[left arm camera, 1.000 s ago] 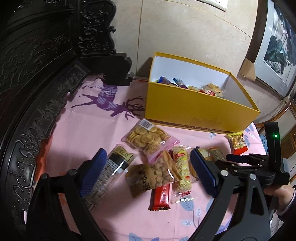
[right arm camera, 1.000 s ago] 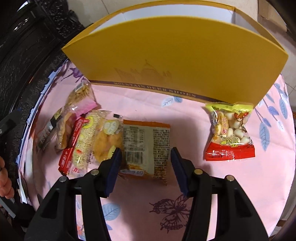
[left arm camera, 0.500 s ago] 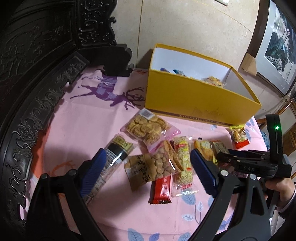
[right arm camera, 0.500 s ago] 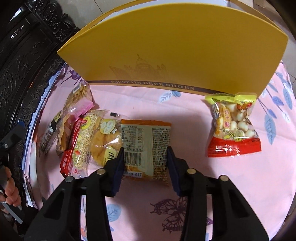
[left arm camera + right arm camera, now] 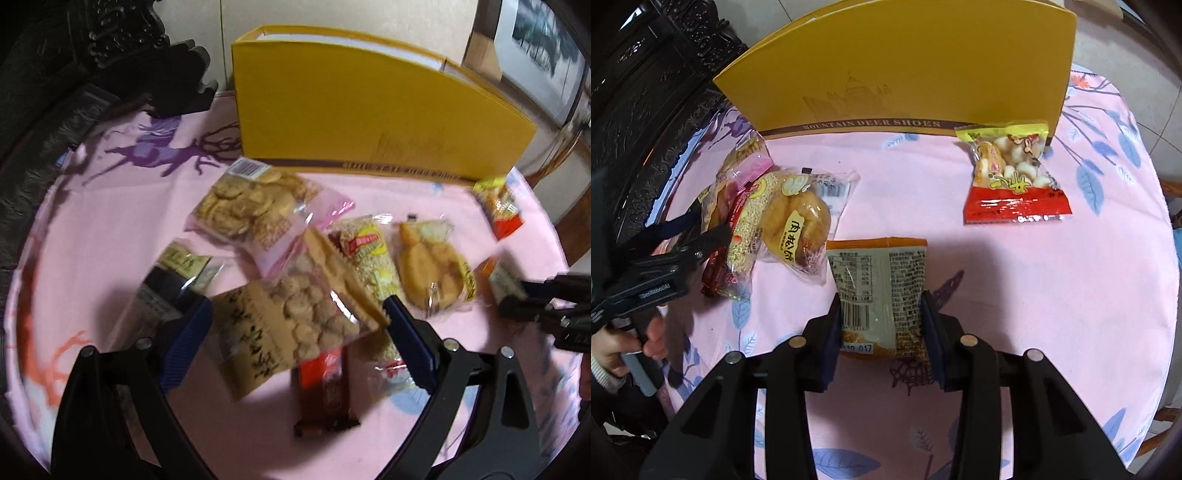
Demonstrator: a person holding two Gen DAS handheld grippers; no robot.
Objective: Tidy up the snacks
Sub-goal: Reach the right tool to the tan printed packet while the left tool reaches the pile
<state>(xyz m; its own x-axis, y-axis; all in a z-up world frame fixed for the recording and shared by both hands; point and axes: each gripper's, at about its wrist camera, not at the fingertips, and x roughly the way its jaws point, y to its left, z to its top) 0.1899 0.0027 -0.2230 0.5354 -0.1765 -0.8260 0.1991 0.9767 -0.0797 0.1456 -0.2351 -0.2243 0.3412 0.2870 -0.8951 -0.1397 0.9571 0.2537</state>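
The right gripper [image 5: 882, 325] is clamped on the sides of a crinkly orange-edged snack packet [image 5: 881, 291], its grey back printed with a barcode and fine text, well in front of the yellow cardboard box [image 5: 905, 74] lettered "MOUNTAIN DEER SHOES". A glossy red-and-yellow candy bag [image 5: 1012, 173] lies just before the box's right corner. Left of the packet, a clear-wrapped round bun [image 5: 798, 225] heads a pile on the pink tablecloth [image 5: 1052, 295]. The left gripper [image 5: 295, 336] hangs spread wide over a tan bag of small biscuits [image 5: 291, 314].
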